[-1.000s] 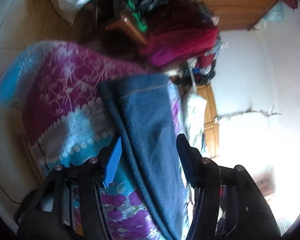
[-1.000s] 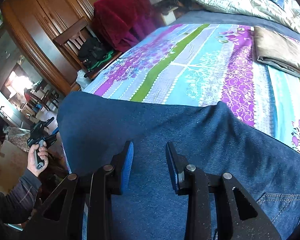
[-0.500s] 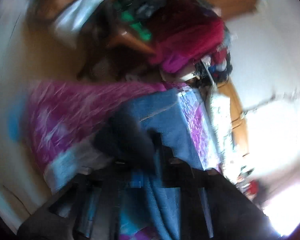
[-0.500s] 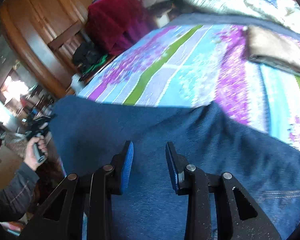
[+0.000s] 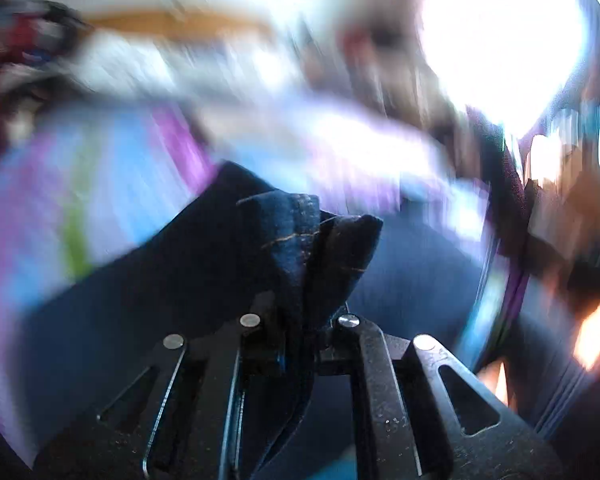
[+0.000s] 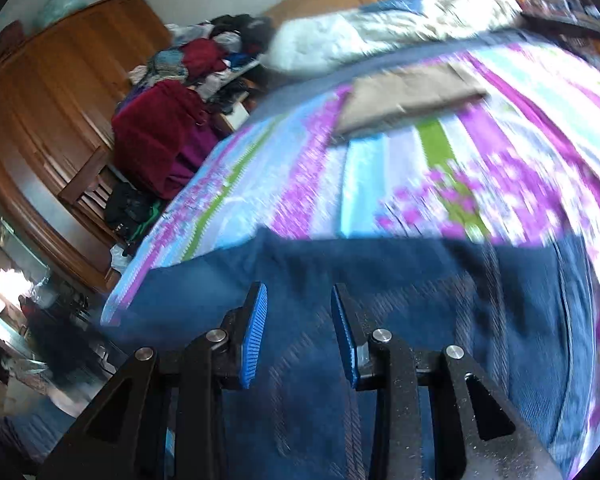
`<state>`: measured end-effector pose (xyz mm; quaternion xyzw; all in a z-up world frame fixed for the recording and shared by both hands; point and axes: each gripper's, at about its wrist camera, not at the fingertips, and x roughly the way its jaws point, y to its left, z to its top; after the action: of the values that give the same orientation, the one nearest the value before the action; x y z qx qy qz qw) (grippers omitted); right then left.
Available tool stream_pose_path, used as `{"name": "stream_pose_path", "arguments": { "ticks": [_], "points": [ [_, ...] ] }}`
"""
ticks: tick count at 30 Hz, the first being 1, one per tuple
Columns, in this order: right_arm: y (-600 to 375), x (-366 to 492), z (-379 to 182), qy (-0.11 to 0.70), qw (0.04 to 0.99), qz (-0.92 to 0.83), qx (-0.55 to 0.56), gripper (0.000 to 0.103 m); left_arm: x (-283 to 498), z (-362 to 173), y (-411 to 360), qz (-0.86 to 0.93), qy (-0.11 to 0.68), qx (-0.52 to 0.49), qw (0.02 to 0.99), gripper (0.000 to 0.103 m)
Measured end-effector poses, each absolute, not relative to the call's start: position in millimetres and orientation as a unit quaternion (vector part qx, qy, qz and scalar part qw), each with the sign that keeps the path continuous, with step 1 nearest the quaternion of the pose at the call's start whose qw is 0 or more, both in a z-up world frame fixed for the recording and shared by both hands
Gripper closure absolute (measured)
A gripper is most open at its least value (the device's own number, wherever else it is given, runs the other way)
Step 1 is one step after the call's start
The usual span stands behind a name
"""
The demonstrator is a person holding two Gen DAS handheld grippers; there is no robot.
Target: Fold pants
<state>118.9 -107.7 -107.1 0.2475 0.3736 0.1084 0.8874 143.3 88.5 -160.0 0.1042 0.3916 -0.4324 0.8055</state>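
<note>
Dark blue denim pants (image 6: pixel 380 280) lie spread across the near part of a bed with a striped purple, blue and green floral cover (image 6: pixel 400 168). My right gripper (image 6: pixel 299 312) hovers just over the denim, open, with nothing between its blue pads. In the left wrist view, which is heavily blurred, my left gripper (image 5: pixel 300 312) is shut on a bunched hem end of the pants (image 5: pixel 300 232), with orange stitching showing; the fabric is lifted and trails down to the left.
A folded tan garment (image 6: pixel 408 96) lies farther up the bed, with a white quilt (image 6: pixel 380 36) behind it. A wooden wardrobe (image 6: pixel 60 92), a chair heaped with dark red clothes (image 6: pixel 160 136) and a clothes pile stand left of the bed.
My left gripper has shut on the hem end and swung it up over the bed. The right gripper has stayed open and turned left over the denim.
</note>
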Motion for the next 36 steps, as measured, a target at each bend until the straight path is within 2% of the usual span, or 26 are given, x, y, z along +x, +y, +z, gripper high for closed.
{"name": "stream_pose_path", "arguments": {
  "ticks": [1, 2, 3, 4, 10, 13, 14, 17, 20, 23, 24, 27, 28, 31, 33, 34, 35, 36],
  "points": [
    [-110, 115, -112, 0.378, 0.884, 0.111, 0.249, 0.066, 135, -191, 76, -0.431, 0.430, 0.130, 0.782, 0.093],
    [-112, 113, -117, 0.383, 0.881, 0.117, 0.252, 0.066, 123, -204, 73, -0.424, 0.415, 0.145, 0.792, 0.092],
    [-111, 113, -120, 0.385, 0.879, 0.124, 0.252, 0.065, 115, -200, 76, -0.427, 0.385, 0.133, 0.807, 0.088],
    [-110, 114, -122, 0.386, 0.878, 0.132, 0.252, 0.065, 116, -199, 78, -0.424, 0.396, 0.122, 0.805, 0.084],
    [-64, 160, -142, 0.411, 0.831, 0.251, 0.277, 0.065, 113, -197, 77, -0.411, 0.386, 0.137, 0.815, 0.078],
    [-36, 191, -141, 0.414, 0.840, 0.260, 0.234, 0.065, 100, -193, 75, -0.407, 0.371, 0.167, 0.818, 0.077],
    [-32, 201, -141, 0.411, 0.840, 0.262, 0.238, 0.065, 95, -193, 72, -0.409, 0.367, 0.180, 0.816, 0.074],
    [-24, 226, -137, 0.400, 0.846, 0.264, 0.233, 0.065, 82, -187, 82, -0.410, 0.359, 0.200, 0.815, 0.074],
    [-1, 249, -143, 0.410, 0.850, 0.272, 0.189, 0.065, 79, -184, 87, -0.414, 0.362, 0.194, 0.812, 0.074],
    [34, 273, -176, 0.489, 0.829, 0.260, 0.074, 0.065, 79, -184, 88, -0.414, 0.367, 0.188, 0.812, 0.074],
    [37, 268, -179, 0.485, 0.833, 0.263, 0.045, 0.065, 79, -183, 88, -0.414, 0.370, 0.186, 0.811, 0.074],
    [16, 259, -171, 0.477, 0.841, 0.248, 0.059, 0.064, 76, -171, 90, -0.427, 0.377, 0.176, 0.803, 0.074],
    [11, 255, -165, 0.467, 0.849, 0.239, 0.059, 0.063, 74, -163, 91, -0.436, 0.372, 0.166, 0.802, 0.070],
    [7, 240, -140, 0.425, 0.870, 0.241, 0.068, 0.063, 76, -141, 93, -0.439, 0.341, 0.128, 0.821, 0.069],
    [14, 231, -128, 0.404, 0.871, 0.268, 0.079, 0.063, 83, -133, 90, -0.432, 0.325, 0.097, 0.836, 0.062],
    [19, 229, -125, 0.401, 0.866, 0.287, 0.082, 0.063, 86, -135, 86, -0.428, 0.322, 0.090, 0.840, 0.049],
    [25, 229, -126, 0.405, 0.860, 0.300, 0.081, 0.063, 91, -143, 79, -0.428, 0.328, 0.082, 0.838, 0.041],
    [32, 229, -131, 0.414, 0.854, 0.304, 0.074, 0.063, 95, -155, 73, -0.437, 0.345, 0.073, 0.827, 0.040]
  ]
}}
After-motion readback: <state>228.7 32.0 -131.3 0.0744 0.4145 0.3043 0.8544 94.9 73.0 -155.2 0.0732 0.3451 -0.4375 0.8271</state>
